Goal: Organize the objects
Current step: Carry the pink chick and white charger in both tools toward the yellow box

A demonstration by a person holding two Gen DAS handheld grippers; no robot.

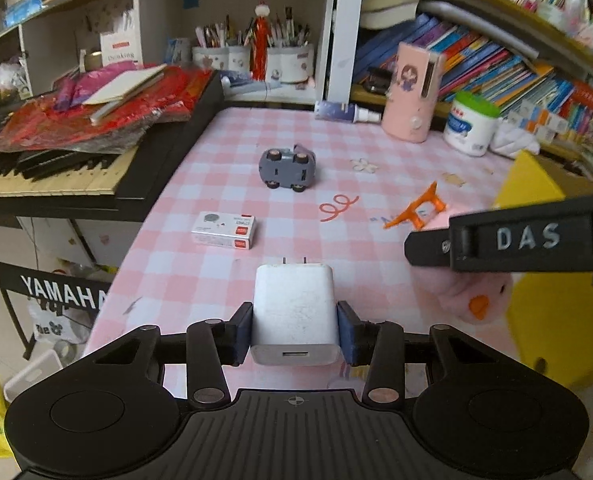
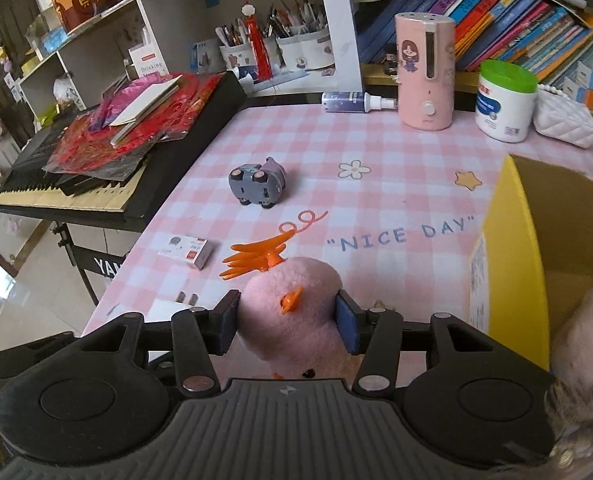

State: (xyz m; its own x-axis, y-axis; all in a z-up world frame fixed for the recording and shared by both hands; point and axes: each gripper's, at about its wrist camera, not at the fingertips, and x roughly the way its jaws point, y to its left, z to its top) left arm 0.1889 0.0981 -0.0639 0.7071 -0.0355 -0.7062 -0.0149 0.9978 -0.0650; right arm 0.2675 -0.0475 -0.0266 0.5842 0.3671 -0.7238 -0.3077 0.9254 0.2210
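My left gripper [image 1: 294, 326] is shut on a white USB charger [image 1: 294, 308], prongs pointing forward, above the pink checked tablecloth [image 1: 224, 140]. My right gripper [image 2: 288, 318] is shut on a pink plush duck [image 2: 292, 312] with an orange beak; the duck also shows in the left wrist view [image 1: 476, 300] under the right gripper's black finger [image 1: 508, 240]. An orange hair claw [image 2: 256, 260] lies just beyond the duck. A grey toy car [image 2: 258, 184] lies on its side mid-table. A small white box [image 2: 186, 251] lies to the left. An open yellow cardboard box [image 2: 512, 240] stands at the right.
A keyboard [image 2: 76, 196] piled with red papers stands left of the table. At the back stand a spray bottle [image 2: 356, 102], a pink humidifier [image 2: 426, 72], a white green-lidded jar [image 2: 504, 100] and a white quilted purse [image 2: 564, 122]. Shelves with books and pen cups lie behind.
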